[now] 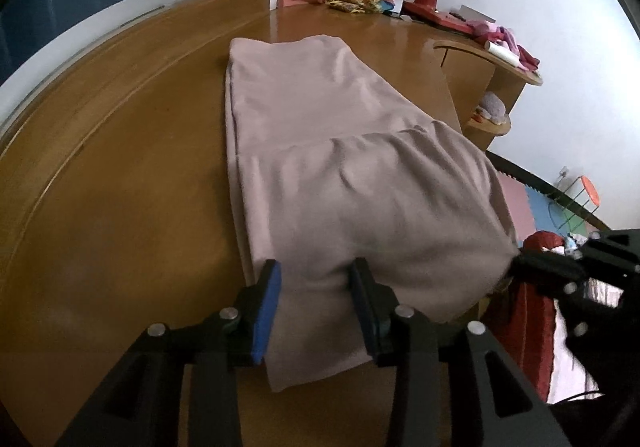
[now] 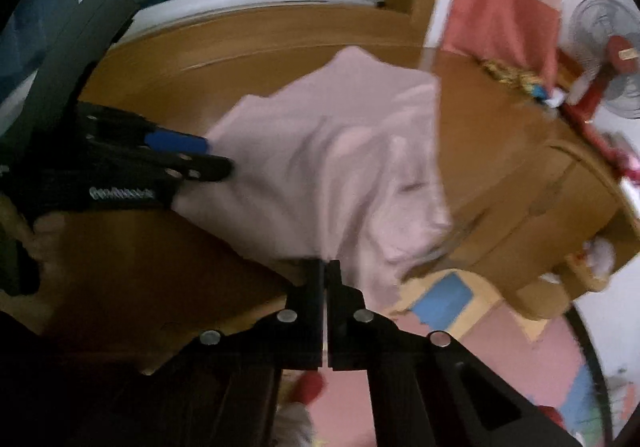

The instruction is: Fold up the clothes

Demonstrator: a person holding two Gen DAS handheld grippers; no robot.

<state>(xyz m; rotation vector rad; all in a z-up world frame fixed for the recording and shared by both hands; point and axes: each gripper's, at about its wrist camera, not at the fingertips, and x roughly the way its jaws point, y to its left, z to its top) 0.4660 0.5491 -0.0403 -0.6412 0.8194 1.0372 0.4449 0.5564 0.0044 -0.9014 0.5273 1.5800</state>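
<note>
From the left wrist, the cloth (image 1: pixel 320 151) lies long on the table (image 1: pixel 120 175), near end between the left claw's (image 1: pixel 316 311) spread jaws, ready for lifting; from the right, the right claw (image 2: pixel 325 267) pinches its corner.

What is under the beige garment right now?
The garment lies on the wooden table, its near end hanging past the edge. Anything beneath the folded cloth is covered and cannot be seen.
</note>
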